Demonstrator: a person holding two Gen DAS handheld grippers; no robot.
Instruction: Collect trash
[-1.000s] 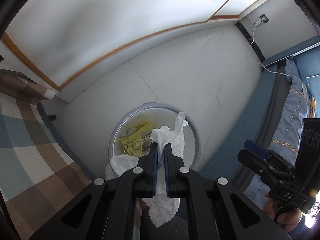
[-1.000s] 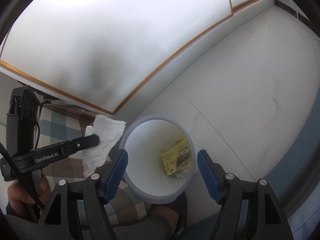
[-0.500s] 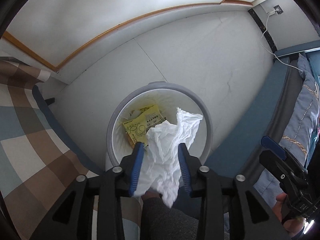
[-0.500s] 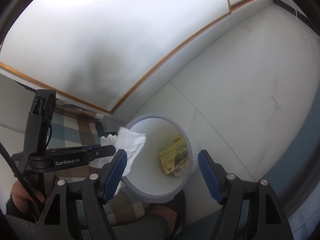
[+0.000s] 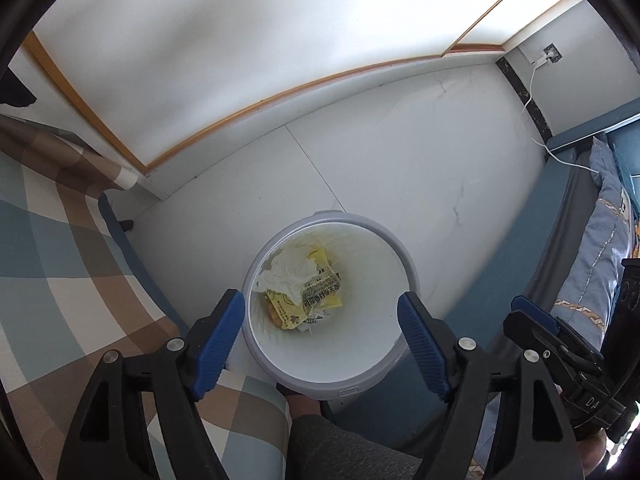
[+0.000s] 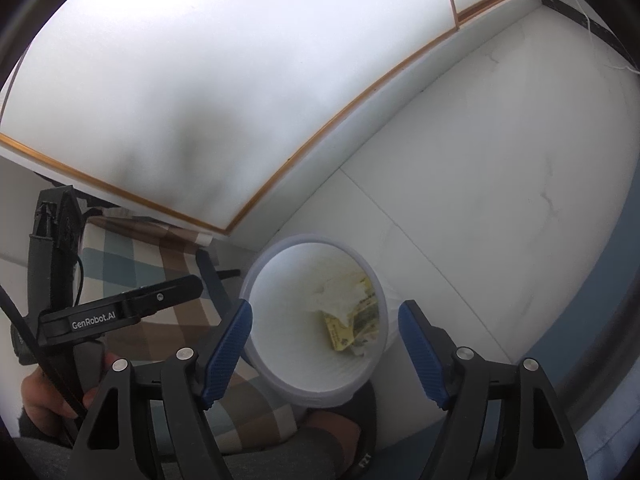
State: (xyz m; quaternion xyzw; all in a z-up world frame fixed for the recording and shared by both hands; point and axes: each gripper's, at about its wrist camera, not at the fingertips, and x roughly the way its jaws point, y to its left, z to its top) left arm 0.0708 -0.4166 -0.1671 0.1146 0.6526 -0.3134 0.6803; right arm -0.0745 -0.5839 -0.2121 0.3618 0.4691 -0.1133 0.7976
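Trash, here a crumpled white tissue (image 5: 289, 274) and yellow printed wrappers (image 5: 316, 300), lies at the bottom of the round bin (image 5: 404, 280), which stands on the pale tiled floor (image 5: 400, 168) between two beds. Largest in view, the floor is smooth, glossy tile with one grout line running from 12 toward 4 o'clock; a checked bedspread (image 5: 60, 264) of soft woven cloth fills the 9 o'clock side, and a blue-framed bed with a pale quilt (image 5: 600, 248) occupies 3 o'clock. The bin is a rigid, thin-walled plastic cylinder with a grey rim and a white, faintly yellow-stained interior. The tissue is light and creased, resting at 10 o'clock on the bin floor and partly covering the stiffer, glossy wrappers. Left gripper (image 5: 320, 320) hovers above the bin mouth with its ribbed blue fingers (image 5: 218, 330) spread wide and nothing between them; right gripper (image 6: 324, 344) likewise stands fully parted and empty, its fingers straddling the rim in the right wrist view. Judged risks: a descending finger could clip the light rim and tip the bin, spilling its contents; the two grippers, near each other at 3 o'clock in the left wrist view, could collide on withdrawal; a draught from a fast move might lift the tissue.
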